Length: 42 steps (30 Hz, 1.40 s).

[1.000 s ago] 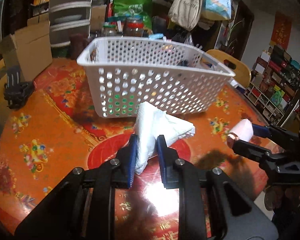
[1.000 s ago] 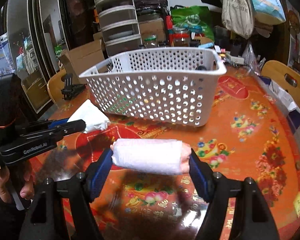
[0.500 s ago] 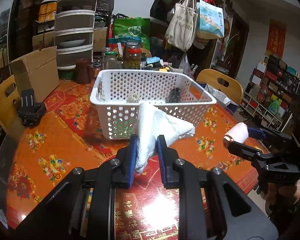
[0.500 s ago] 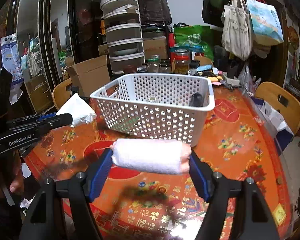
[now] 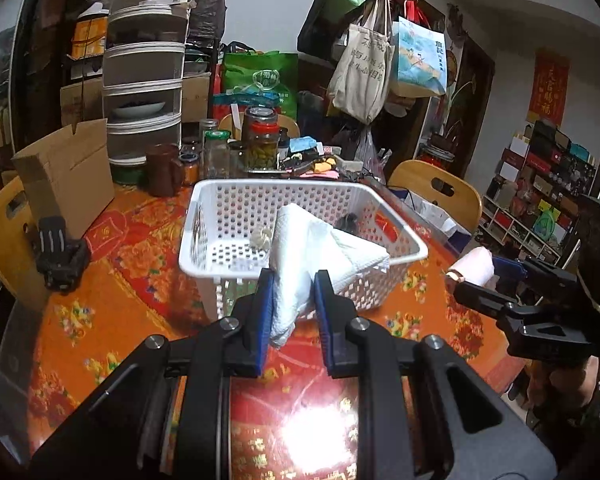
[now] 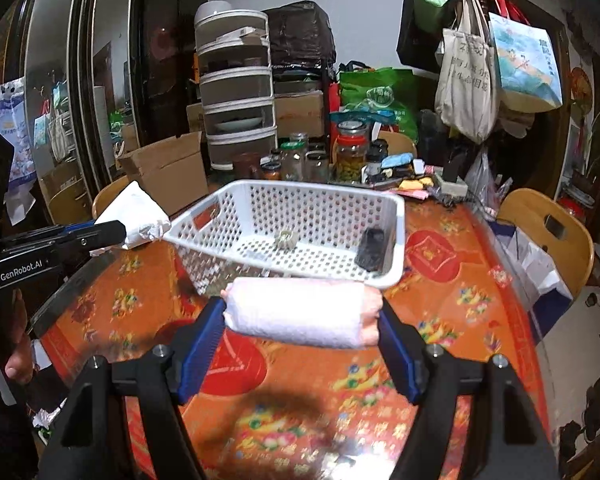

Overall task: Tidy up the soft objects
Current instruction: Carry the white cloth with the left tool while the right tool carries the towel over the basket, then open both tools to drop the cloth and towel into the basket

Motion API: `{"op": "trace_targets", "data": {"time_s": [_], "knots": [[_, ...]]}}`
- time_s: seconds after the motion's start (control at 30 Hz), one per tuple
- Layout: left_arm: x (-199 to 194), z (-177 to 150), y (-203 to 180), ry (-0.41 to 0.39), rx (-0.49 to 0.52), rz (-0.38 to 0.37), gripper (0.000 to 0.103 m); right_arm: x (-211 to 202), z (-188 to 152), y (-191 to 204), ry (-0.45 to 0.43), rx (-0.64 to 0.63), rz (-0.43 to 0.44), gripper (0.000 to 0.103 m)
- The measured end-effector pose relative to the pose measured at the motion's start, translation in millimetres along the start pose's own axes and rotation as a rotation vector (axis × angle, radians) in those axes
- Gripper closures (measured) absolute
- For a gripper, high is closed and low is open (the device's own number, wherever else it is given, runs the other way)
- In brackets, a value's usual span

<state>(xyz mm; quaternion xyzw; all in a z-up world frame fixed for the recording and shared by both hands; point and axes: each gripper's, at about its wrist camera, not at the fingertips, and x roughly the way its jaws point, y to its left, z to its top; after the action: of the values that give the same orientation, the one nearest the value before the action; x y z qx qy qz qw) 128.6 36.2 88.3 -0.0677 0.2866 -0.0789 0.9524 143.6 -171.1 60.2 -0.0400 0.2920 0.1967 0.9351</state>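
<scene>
My left gripper (image 5: 293,292) is shut on a folded white cloth (image 5: 312,252) and holds it high above the table, in front of the white perforated basket (image 5: 204,268). My right gripper (image 6: 302,326) is shut on a rolled pink-white towel (image 6: 300,312), held endwise between the blue pads, above the table before the basket (image 6: 398,240). The basket holds a small cream object (image 6: 286,239) and a dark object (image 6: 374,250). The left gripper with its cloth (image 6: 138,216) shows at left in the right wrist view; the right gripper with the roll (image 5: 474,268) shows at right in the left wrist view.
The round table has an orange-red floral cover (image 6: 460,304). Jars (image 5: 262,140), a brown mug (image 5: 162,170) and a cardboard box (image 5: 66,172) stand behind the basket. A black clamp (image 5: 58,254) lies at the left. Wooden chairs (image 6: 548,224) stand around the table.
Both grippers have risen with their loads, so the basket now appears lower and its inside is visible. Both grips are unchanged.
</scene>
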Motion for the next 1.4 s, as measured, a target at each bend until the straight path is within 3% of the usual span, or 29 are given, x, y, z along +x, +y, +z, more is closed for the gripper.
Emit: {"op": "trace_targets", "data": {"time_s": [0.23, 0.5, 0.83, 1.1, 1.2, 1.3, 1.4], "knots": [[43.0, 56.0, 9.2, 0.047, -0.024, 0.022, 0.085, 30.4, 49.9, -14.4, 0.03, 0.009, -0.017, 0.03], [126.7, 101.3, 26.5, 0.181, -0.064, 0.063, 0.085, 99.7, 82.1, -30.0, 0.134, 0.031, -0.022, 0.03], [235.1, 93.0, 39.4, 0.375, -0.092, 0.107, 0.084, 193.9, 80.1, -42.6, 0.313, 0.04, -0.076, 0.029], [274.7, 76.4, 42.8, 0.419, -0.075, 0.13, 0.084, 221.2, 74.7, -44.9, 0.365, 0.032, -0.107, 0.028], [279.9, 74.2, 45.9, 0.416, -0.084, 0.128, 0.076, 220.6, 76.7, -43.8, 0.352, 0.026, -0.11, 0.019], [279.5, 71.8, 46.3, 0.417, -0.085, 0.129, 0.062, 215.5, 78.9, -44.2, 0.333, 0.024, -0.105, 0.004], [272.7, 71.8, 43.4, 0.395, -0.066, 0.127, 0.04, 208.3, 80.7, -46.7, 0.315, 0.031, -0.099, 0.002]]}}
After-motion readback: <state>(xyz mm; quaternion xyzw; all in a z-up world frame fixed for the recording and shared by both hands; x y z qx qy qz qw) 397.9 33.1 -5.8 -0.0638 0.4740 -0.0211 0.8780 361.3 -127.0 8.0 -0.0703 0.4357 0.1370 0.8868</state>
